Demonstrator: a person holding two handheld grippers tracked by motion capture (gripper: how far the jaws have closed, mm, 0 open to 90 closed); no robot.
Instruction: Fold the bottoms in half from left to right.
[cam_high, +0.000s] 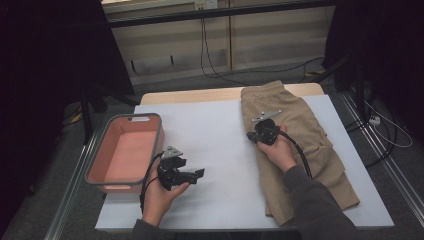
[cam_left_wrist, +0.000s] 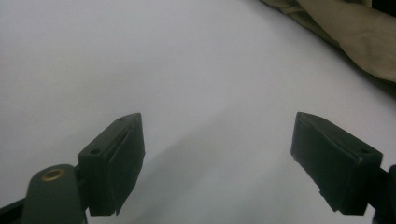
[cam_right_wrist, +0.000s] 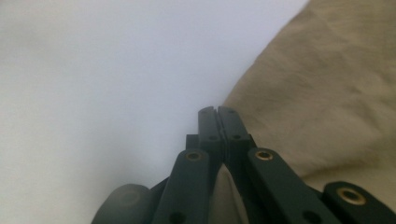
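**Right gripper closed at the edge of the khaki shorts; left gripper idle and open**

We find the khaki shorts (cam_high: 300, 145) laid flat on the right half of the white mat (cam_high: 220, 145), their waistband toward the far edge of the table (cam_high: 200, 95) and the legs running toward the person. The right gripper (cam_high: 254, 136) sits over the left edge of the shorts, held in the person's right hand (cam_high: 278, 150). In the right gripper view its jaws are pressed together at the tips, beside the fabric edge (cam_right_wrist: 327, 93); we cannot tell whether any cloth is pinched between them.

The left gripper (cam_high: 199, 173) lies low over bare mat, well apart from the shorts, in the left hand (cam_high: 162, 192). The left gripper view shows its jaws standing wide apart with nothing between them, plain mat (cam_left_wrist: 187, 70) beneath and a corner of the shorts (cam_left_wrist: 355, 32) at the upper right.

A salmon-coloured bin (cam_high: 100, 160) with a grey rim stands at the left edge of the mat, just beside the left gripper.
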